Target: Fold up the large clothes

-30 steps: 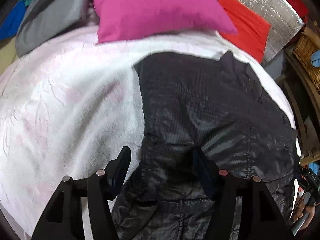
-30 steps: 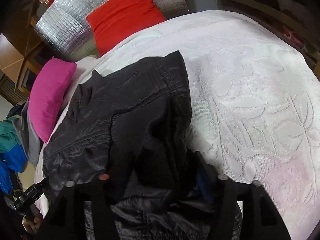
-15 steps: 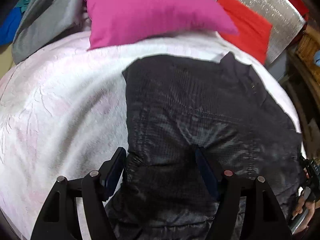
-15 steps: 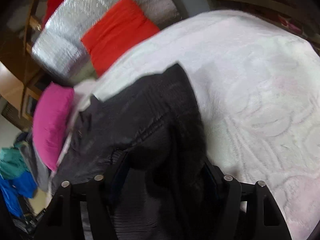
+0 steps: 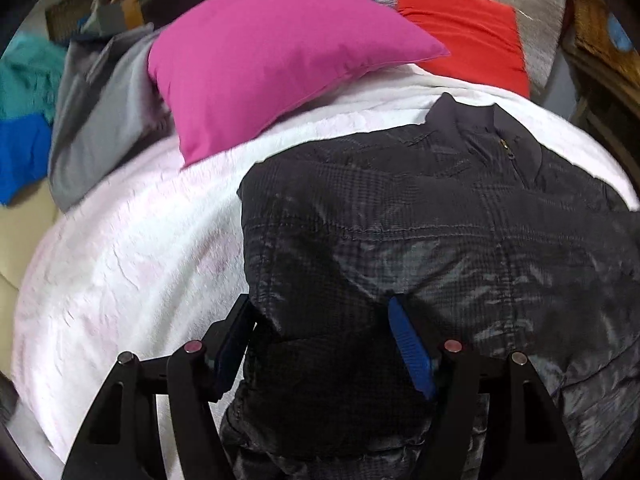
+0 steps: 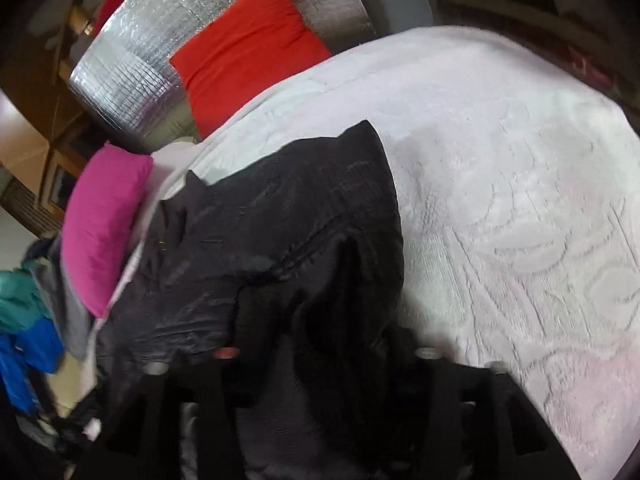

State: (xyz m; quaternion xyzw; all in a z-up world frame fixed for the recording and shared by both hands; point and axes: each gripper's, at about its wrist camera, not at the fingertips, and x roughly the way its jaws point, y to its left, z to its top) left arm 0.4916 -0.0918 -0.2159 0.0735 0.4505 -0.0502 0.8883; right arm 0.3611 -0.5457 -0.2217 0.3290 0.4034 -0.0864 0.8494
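Note:
A large black quilted jacket (image 5: 420,232) lies on the white bedspread (image 5: 132,256), collar toward the pillows. My left gripper (image 5: 320,320) has its blue-padded fingers (image 5: 408,344) spread wide, with a raised fold of the jacket between them. In the right wrist view the jacket (image 6: 280,232) covers the left half of the bedspread (image 6: 520,208). My right gripper (image 6: 320,344) is over the jacket's near edge; dark fabric bunches between its fingers and hides them.
A magenta pillow (image 5: 272,56) and a red pillow (image 5: 464,28) lie at the head of the bed against a silver quilted panel (image 6: 200,20). Grey, teal and blue clothes (image 5: 80,100) are piled at the left. Wooden furniture stands behind.
Both grippers have moved toward the head of the bed, carrying the jacket's lower part up over its body. The pillows and collar look closer now.

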